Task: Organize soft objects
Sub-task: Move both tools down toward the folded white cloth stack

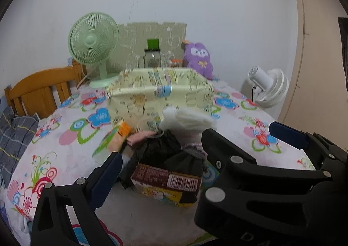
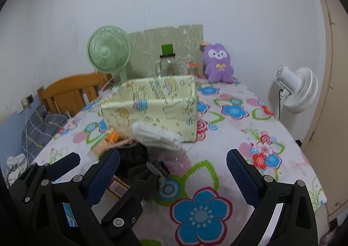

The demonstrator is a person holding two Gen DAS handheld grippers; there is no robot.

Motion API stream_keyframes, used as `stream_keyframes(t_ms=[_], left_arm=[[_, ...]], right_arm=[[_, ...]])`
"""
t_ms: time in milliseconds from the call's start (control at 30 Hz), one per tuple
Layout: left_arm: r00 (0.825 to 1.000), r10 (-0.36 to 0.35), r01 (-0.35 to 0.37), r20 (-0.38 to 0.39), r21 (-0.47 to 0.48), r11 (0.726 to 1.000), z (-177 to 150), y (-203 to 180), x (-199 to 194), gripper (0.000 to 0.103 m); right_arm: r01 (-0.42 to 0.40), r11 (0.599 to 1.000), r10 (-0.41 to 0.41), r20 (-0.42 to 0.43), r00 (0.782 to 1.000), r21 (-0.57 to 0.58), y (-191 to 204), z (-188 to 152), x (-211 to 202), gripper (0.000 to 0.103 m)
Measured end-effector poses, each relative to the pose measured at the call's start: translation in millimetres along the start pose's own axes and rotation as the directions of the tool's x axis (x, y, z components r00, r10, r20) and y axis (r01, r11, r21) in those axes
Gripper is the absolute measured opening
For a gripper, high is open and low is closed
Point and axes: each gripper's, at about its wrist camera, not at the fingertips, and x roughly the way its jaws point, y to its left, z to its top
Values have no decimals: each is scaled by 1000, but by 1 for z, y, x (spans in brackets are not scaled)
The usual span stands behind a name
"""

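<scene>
A pale yellow printed fabric bin [image 1: 161,93] [image 2: 152,102] stands open on the flowered bedsheet. In front of it lies a heap of soft things: a folded white cloth [image 1: 189,118] [image 2: 156,135], a pink cloth [image 1: 139,136], black garments [image 1: 165,148] [image 2: 132,154] and a grey sock [image 1: 193,151] [image 2: 157,168]. The black garments rest on a brown and yellow carton [image 1: 167,183]. My left gripper [image 1: 165,163] is open just short of the black garments, holding nothing. My right gripper [image 2: 174,161] is open beside the heap, its left finger overlapping the left gripper's fingers.
An orange and green packet [image 1: 117,135] lies left of the heap. A purple plush toy [image 1: 200,57], a glass jar [image 1: 152,58] and a green fan [image 1: 93,44] stand behind the bin. A white fan [image 2: 298,91] sits off the right edge, a wooden headboard [image 1: 41,87] at left.
</scene>
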Motion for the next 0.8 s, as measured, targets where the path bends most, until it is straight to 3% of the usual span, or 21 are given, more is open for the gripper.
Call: stream_keyframes(t_ms=[433, 633, 800], left_arm=[[997, -11, 8, -82, -39, 999, -16, 10, 27, 99], [993, 0, -5, -115, -48, 999, -17, 13, 35, 80], [994, -7, 1, -109, -48, 999, -17, 14, 34, 76]], right_arm=[[-1, 1000, 1, -83, 997, -7, 4, -15, 27, 99], [-6, 1000, 5, -96, 995, -6, 5, -15, 33, 99], [-9, 1000, 8, -98, 995, -9, 6, -14, 35, 99]])
